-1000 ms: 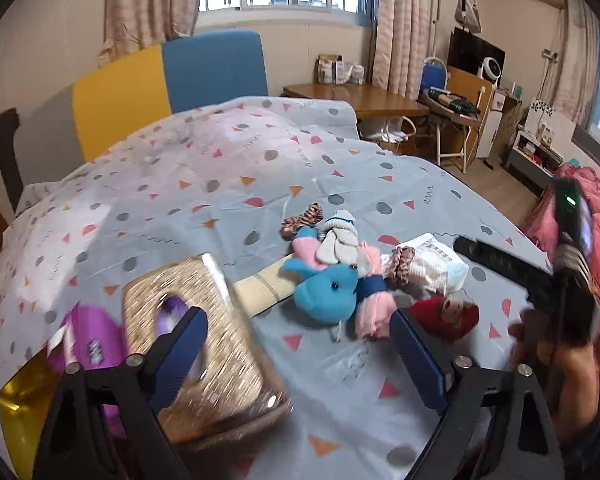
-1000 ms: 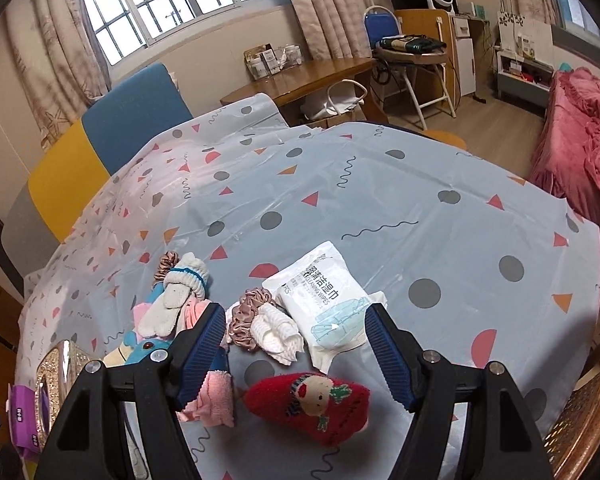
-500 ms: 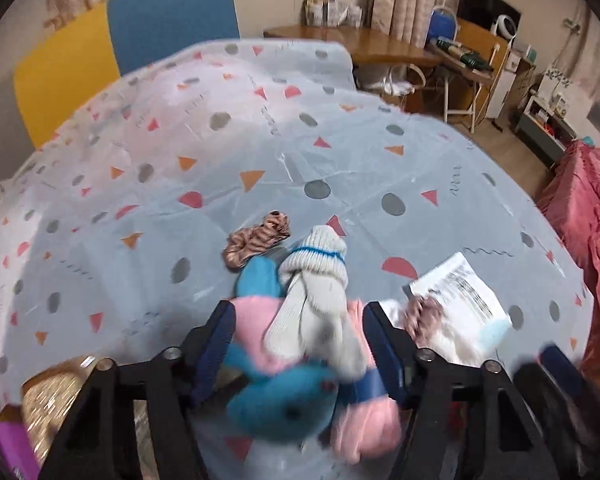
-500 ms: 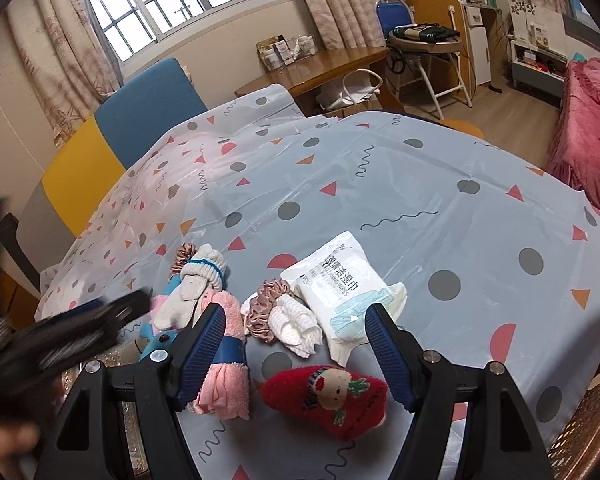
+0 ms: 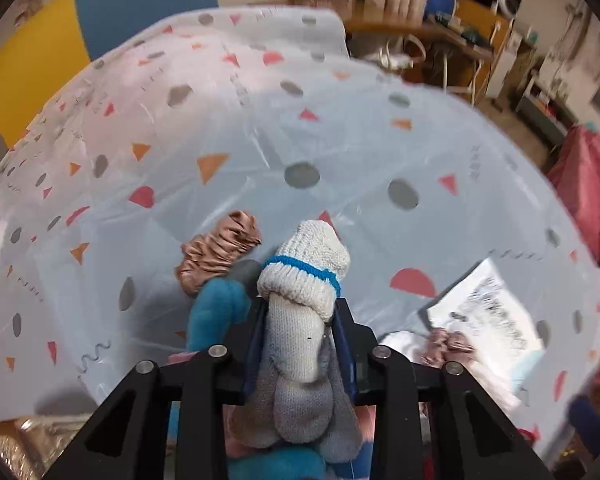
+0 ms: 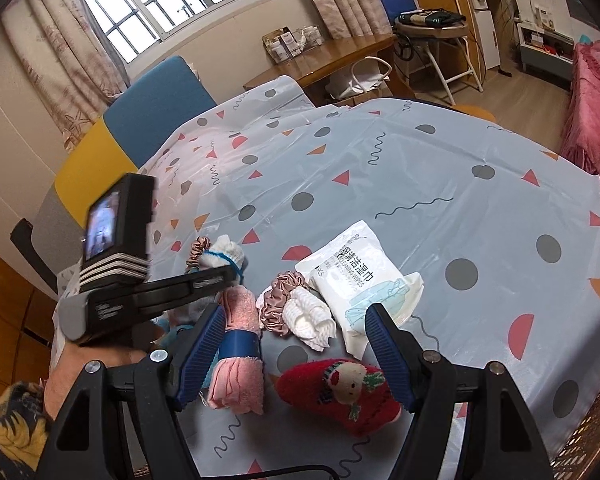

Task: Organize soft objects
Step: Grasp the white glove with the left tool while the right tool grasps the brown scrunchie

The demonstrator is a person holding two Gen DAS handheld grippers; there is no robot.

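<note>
Left gripper: jaws have just been closing, now clamped on the white sock.
Sock: atop the soft pile on the table, ready to lift.
Right gripper: jaws spread, empty, over the red plush.

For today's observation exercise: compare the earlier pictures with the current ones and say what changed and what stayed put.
The left gripper came in over the pile, and its jaws have just been closing onto the white sock. The right gripper hovers open as before; the red sock, wipes packet and pink towel lie unmoved.
</note>
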